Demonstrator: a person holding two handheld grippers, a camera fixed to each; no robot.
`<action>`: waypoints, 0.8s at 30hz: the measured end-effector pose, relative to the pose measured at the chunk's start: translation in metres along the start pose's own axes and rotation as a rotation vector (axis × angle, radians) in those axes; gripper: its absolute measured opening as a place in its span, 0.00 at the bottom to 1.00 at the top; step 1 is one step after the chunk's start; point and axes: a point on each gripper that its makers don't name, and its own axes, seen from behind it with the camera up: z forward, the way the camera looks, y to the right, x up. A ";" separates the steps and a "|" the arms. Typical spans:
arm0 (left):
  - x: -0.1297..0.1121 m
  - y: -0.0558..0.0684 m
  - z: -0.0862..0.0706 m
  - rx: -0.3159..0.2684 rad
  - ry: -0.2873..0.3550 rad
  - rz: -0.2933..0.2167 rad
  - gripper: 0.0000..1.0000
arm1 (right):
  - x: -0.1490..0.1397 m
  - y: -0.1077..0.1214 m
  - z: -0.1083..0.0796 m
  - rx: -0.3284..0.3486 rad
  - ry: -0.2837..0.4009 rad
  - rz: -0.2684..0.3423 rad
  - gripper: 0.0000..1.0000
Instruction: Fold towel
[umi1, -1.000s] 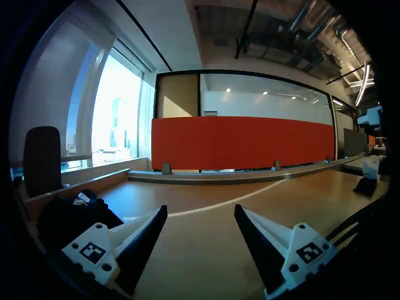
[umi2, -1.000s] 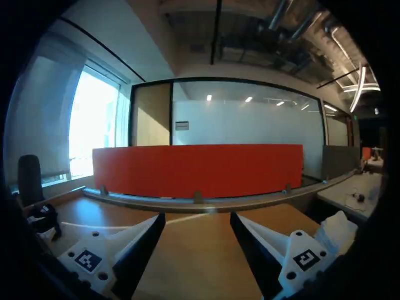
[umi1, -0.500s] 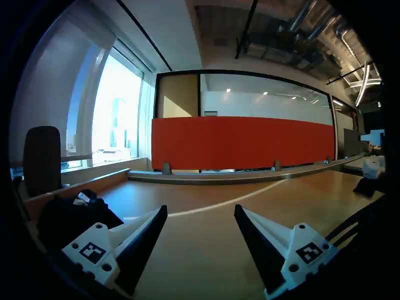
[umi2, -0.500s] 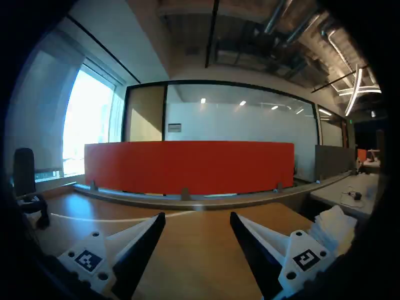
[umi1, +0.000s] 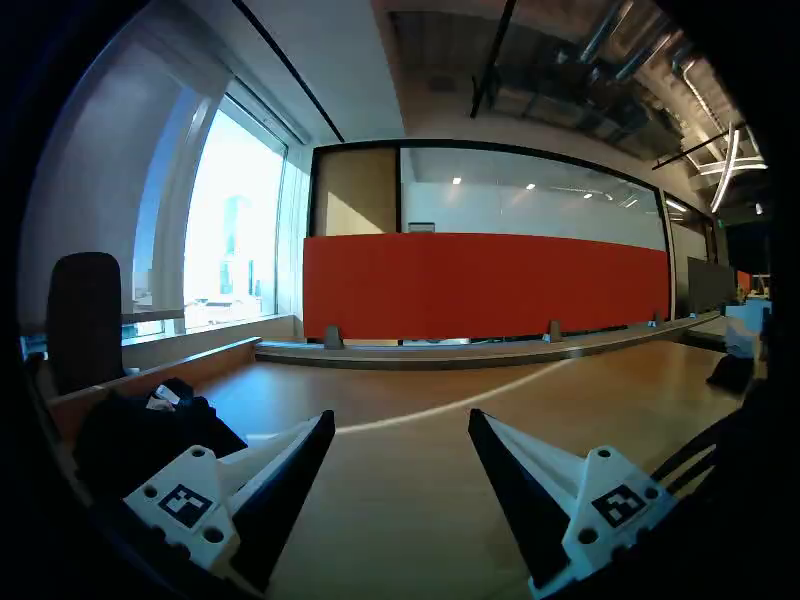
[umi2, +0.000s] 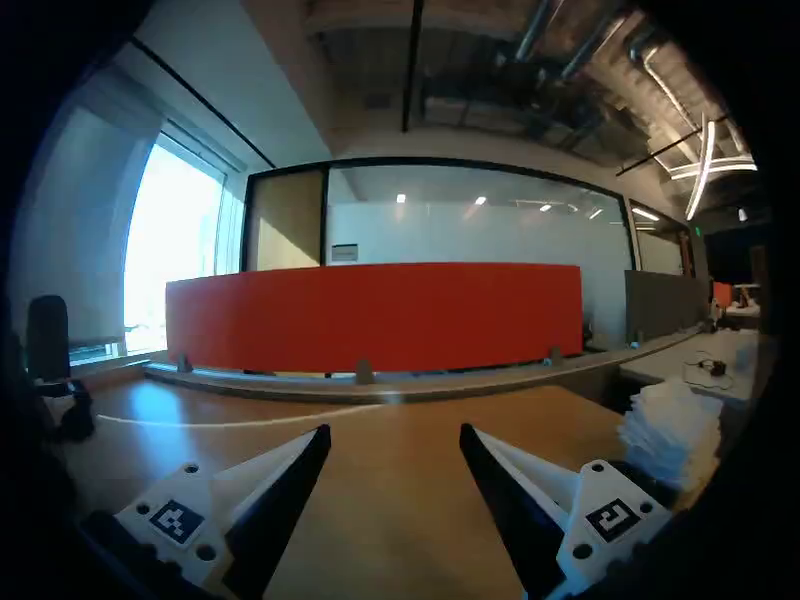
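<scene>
Shifted slightly, right tool (umi2: 393, 430) gapes wide near white towel stack (umi2: 672, 432); left tool (umi1: 401, 413) unmoved, wide.

Hand-held gripper (umi2: 395, 430), jaws apart, wooden desk (umi2: 400, 500), white towel stack (umi2: 672, 435)

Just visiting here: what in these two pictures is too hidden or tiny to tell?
Left gripper view: dark bundle, partly behind the left hand-held gripper; unidentifiable.
Right gripper view: white folded stack, cut off at the edge; possibly towels.
Right gripper view: cabled item on the far desk, too small.
</scene>
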 end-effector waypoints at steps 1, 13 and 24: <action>0.000 0.000 0.000 0.000 0.000 0.000 1.00 | -0.003 0.001 0.000 0.000 -0.002 0.003 1.00; -0.001 0.000 0.000 0.000 0.000 0.000 1.00 | -0.025 0.006 -0.005 0.016 -0.007 0.008 1.00; -0.001 0.000 0.000 0.000 0.000 0.000 1.00 | -0.030 0.010 -0.010 0.006 0.011 0.004 1.00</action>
